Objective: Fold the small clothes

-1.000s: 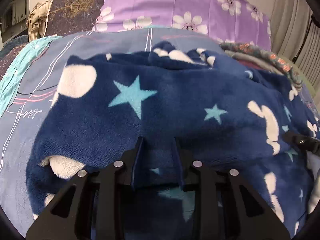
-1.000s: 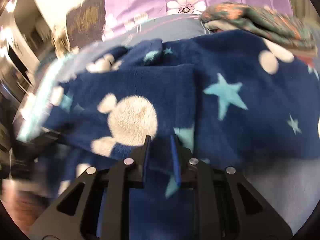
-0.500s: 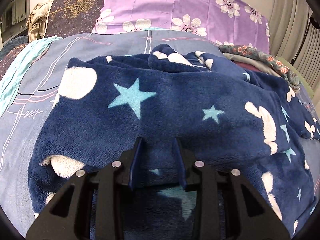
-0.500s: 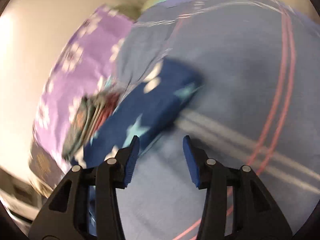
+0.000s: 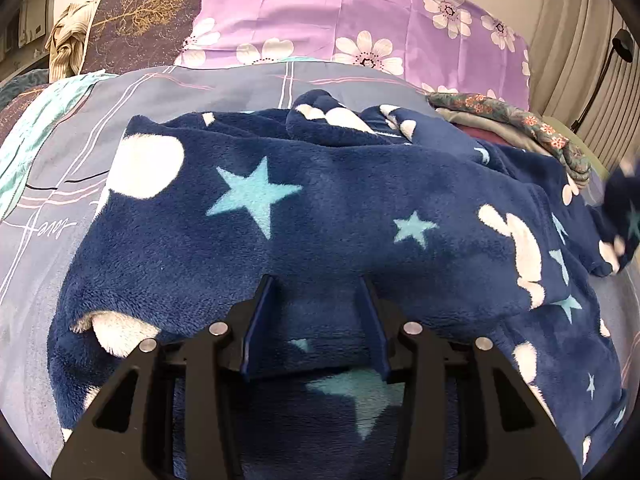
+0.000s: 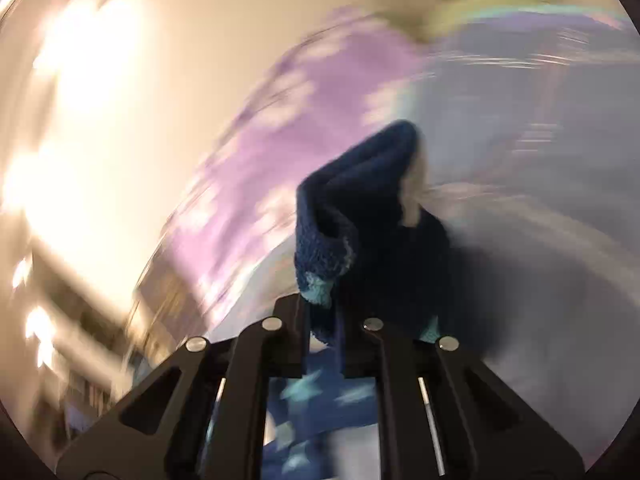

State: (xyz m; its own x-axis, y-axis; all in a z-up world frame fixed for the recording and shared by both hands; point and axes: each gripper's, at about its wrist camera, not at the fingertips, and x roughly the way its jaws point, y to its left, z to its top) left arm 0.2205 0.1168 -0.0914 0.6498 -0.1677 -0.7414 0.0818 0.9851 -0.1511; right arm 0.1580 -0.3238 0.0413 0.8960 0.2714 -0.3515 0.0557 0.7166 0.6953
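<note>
With the fleece garment [image 5: 320, 216] spread mid-bed, the right tongs [image 6: 326, 334] clamped a lifted corner while the left tongs [image 5: 316, 320], having just opened, straddled slack fabric unpressed; the unpinned fleece could drag and bunch.

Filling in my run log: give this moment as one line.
left gripper: opening over fleece garment | right gripper: shut on garment edge, lifted

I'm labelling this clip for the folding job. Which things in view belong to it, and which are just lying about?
Part of the job:
- navy star fleece garment
- left gripper, jaws apart over the fleece
- right gripper, shut on a fleece fold

Lying about:
- purple flowered pillow
- floral folded clothes
- grey-blue bedsheet
</note>
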